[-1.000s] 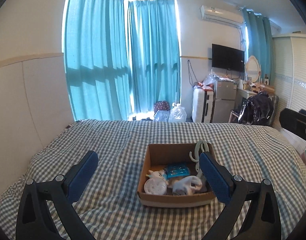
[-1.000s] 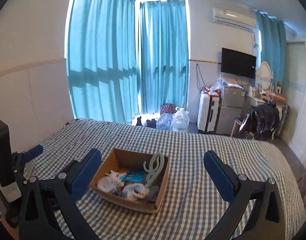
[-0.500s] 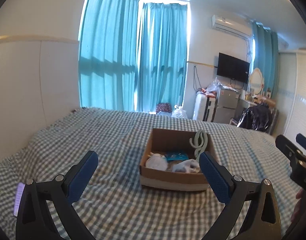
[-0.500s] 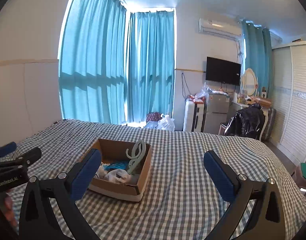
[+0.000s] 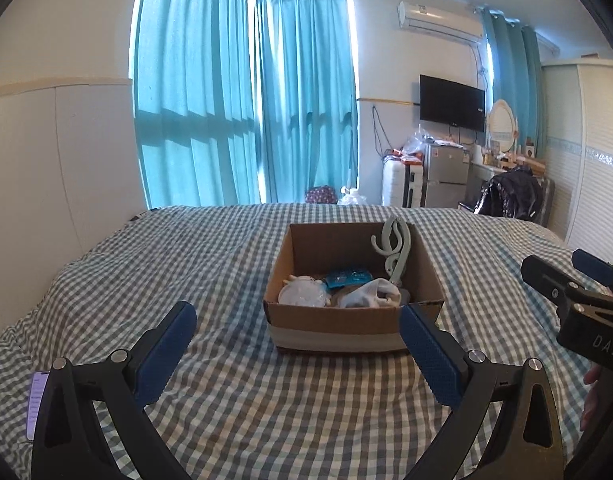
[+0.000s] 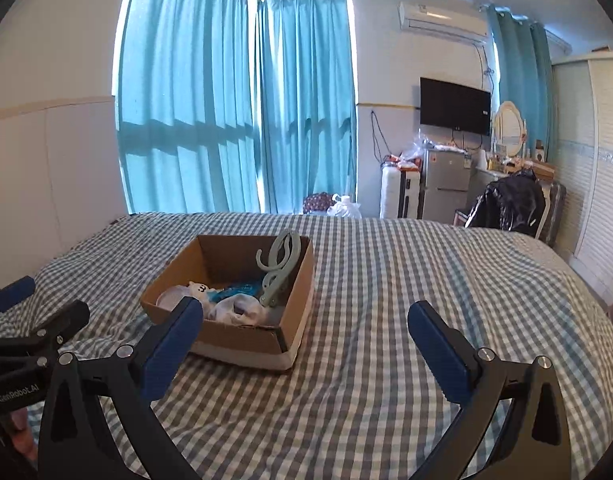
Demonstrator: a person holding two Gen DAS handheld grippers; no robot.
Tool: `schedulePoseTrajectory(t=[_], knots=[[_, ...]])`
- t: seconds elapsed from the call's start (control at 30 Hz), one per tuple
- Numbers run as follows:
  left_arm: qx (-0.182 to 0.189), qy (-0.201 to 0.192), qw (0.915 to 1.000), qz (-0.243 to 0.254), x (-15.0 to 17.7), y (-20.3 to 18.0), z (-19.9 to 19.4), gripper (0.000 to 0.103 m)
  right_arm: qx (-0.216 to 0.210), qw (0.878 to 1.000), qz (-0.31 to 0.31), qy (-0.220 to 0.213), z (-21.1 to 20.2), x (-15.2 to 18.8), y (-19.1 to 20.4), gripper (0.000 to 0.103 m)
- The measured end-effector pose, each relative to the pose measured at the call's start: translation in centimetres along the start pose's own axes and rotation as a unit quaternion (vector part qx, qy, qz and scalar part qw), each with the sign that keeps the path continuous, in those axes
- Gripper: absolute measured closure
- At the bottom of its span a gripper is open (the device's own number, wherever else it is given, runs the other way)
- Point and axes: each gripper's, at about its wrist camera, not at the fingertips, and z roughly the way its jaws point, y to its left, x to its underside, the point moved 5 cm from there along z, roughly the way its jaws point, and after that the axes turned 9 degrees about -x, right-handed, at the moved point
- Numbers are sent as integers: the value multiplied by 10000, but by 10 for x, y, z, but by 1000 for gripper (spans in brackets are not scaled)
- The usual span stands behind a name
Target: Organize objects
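An open cardboard box [image 5: 338, 322] stands on the checked bed; it also shows in the right wrist view [image 6: 242, 338]. Inside lie a pale green folding hanger [image 5: 392, 248] leaning on the right wall, a white round lidded item [image 5: 302, 292], a blue packet [image 5: 348, 277] and white cloth [image 5: 370, 298]. My left gripper [image 5: 296, 346] is open and empty, just in front of the box. My right gripper [image 6: 306, 344] is open and empty, to the right front of the box.
The bed [image 6: 406, 280] with grey checked cover fills the foreground. A purple-cased phone [image 5: 36, 400] lies at its left edge. A white panelled wall [image 5: 58, 168] runs on the left. Teal curtains, a fridge, a suitcase and a wardrobe stand beyond the bed.
Both grippers dropped lower and then levelled, with the box now closer in the left wrist view. Both stay open and empty. The box contents have not moved.
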Motion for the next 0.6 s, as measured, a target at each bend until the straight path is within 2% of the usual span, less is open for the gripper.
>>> schedulePoseTrajectory(t=[0.6], knots=[[48, 67, 9999, -89, 3, 5, -6, 0, -39, 9999, -97, 37, -3, 1, 10, 0]])
